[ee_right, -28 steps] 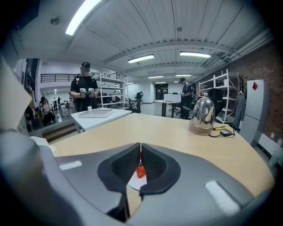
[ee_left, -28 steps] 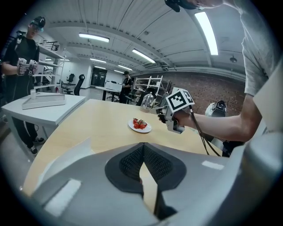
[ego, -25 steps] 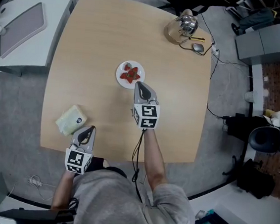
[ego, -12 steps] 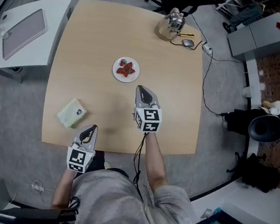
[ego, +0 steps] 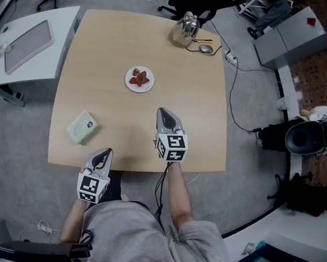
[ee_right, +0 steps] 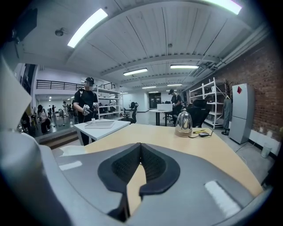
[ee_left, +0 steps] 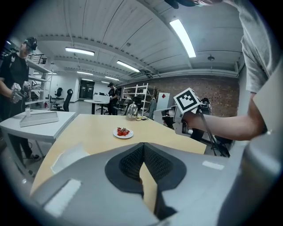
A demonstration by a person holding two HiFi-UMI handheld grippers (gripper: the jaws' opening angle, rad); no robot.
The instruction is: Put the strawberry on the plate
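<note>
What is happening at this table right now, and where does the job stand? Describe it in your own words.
A person holds a gripper in each hand at a wooden table. The strawberries lie on the white plate mid-table. The right gripper hovers nearer the person, its fingers shut on nothing. The left gripper is at the table's near edge, also shut and empty. Neither touches the plate.

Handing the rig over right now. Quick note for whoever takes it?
Left gripper: shut, empty, at the table's near edge.
Right gripper: shut, empty, over the table, on the near side of the plate.
Strawberries: on the plate, mid-table.
Done: no strawberry shows off the plate, so the placing looks finished.
Left: probably nothing; check before restarting.
</note>
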